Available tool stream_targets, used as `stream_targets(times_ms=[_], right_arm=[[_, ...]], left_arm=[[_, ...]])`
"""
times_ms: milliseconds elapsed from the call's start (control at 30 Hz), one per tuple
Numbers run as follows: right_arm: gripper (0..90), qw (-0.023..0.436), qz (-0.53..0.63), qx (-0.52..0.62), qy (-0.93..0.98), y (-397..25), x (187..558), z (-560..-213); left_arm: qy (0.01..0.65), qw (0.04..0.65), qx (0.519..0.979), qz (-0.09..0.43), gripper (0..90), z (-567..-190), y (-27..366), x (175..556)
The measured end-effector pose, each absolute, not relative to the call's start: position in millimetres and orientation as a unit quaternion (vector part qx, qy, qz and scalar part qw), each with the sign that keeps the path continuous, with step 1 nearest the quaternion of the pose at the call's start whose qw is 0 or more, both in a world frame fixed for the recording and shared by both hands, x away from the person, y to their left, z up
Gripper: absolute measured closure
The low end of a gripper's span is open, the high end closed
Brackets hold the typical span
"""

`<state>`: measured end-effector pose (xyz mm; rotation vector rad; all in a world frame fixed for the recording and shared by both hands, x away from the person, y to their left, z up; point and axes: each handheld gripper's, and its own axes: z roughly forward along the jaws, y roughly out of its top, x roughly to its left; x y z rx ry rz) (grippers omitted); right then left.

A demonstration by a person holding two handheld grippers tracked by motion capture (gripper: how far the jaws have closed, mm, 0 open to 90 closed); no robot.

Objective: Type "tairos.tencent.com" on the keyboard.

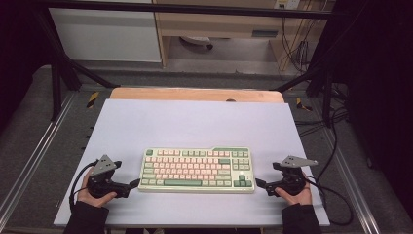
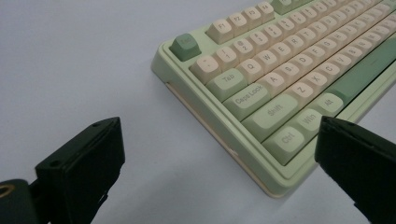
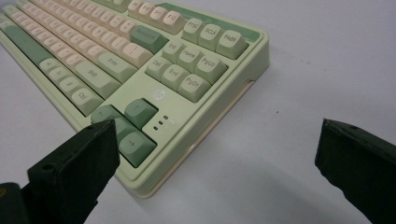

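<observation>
Two grippers flank a green and cream keyboard (image 1: 197, 170) that lies flat near the front of the white counter (image 1: 195, 122). The left gripper (image 1: 132, 185) aims at the near left corner, the right gripper (image 1: 259, 184) at the near right corner (by the arrow keys). Both sets of jaws stand wide apart and hold nothing, probably so each can close on one end and lift the keyboard level.

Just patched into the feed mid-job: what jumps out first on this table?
The green and cream keyboard lies near the front middle of the pale table. The left gripper sits at its front-left corner and the right gripper at its front-right corner, both with jaws wide open. In each gripper view the keyboard's near corner lies between the open jaws.
</observation>
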<state>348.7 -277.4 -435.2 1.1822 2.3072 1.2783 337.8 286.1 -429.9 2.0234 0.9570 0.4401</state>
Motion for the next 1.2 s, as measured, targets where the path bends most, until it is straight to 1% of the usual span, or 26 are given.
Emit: stream_targets(times_ms=[467,767,933,1200], right_arm=[[0.4,0.122,0.439,0.408,0.791,-277,349,-435],[0.4,0.123,0.438,0.406,0.793,-277,349,-435],[0.5,0.122,0.439,0.405,0.793,-277,349,-435],[0.4,0.12,0.437,0.406,0.793,-276,348,-435]], left_arm=[[0.379,0.418,0.805,0.183,1.8,-422,277,337],[0.386,0.417,0.802,0.183,2.6,-415,264,338],[0.377,0.416,0.807,0.183,3.5,-412,253,339],[0.384,0.408,0.808,0.182,6.6,-411,236,340]])
